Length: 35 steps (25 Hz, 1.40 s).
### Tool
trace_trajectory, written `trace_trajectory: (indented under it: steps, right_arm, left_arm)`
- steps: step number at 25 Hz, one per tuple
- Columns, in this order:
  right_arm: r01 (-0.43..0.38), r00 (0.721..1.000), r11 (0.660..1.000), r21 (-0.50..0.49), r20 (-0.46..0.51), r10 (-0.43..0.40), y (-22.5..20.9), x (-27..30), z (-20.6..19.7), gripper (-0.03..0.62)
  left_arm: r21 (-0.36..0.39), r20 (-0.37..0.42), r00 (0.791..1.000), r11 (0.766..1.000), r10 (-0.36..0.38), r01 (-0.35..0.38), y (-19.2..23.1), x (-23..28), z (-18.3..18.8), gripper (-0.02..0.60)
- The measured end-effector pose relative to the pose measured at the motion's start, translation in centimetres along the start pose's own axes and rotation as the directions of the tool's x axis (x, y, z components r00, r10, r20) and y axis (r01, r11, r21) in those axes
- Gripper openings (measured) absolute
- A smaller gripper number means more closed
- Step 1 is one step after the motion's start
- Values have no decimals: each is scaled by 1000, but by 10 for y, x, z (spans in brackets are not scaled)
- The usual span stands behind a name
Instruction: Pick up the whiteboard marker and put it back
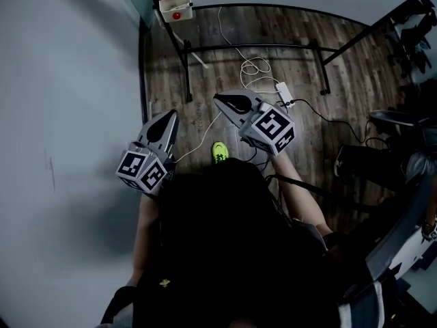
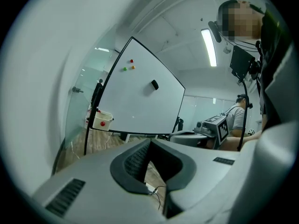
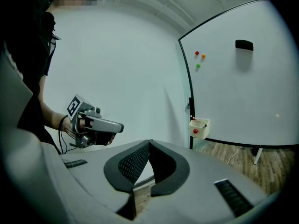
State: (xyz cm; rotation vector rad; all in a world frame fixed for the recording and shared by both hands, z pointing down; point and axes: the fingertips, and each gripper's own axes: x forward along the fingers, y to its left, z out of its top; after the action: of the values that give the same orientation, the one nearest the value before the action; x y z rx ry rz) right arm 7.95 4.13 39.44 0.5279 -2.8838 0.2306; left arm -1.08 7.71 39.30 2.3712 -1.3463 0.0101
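Note:
No whiteboard marker can be made out in any view. A small white tray with a red round thing in it hangs at the left foot of the whiteboard; it also shows as the tray and the tray. My left gripper and right gripper are held side by side above the wooden floor, well short of the board and pointing toward it. Both are shut with nothing between the jaws, as the left gripper and the right gripper show close up.
The whiteboard stands on a black frame and carries a black eraser and small coloured magnets. White cables and a power strip lie on the floor. A seated person and dark equipment are at the right.

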Motion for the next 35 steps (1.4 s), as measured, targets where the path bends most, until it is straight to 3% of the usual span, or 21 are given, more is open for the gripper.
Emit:
trace_trajectory:
  steps: [18,35]
  right_arm:
    - [28,999,999,-17,15,-28,-68,44,11,2]
    - [113,994,994,-14,-1,-113,-148,145,35,26]
  left_arm:
    - [31,-29,999,999,-19,20,35,65,16,32]
    - [10,-56,996,997,-73,74,137,110,50,34]
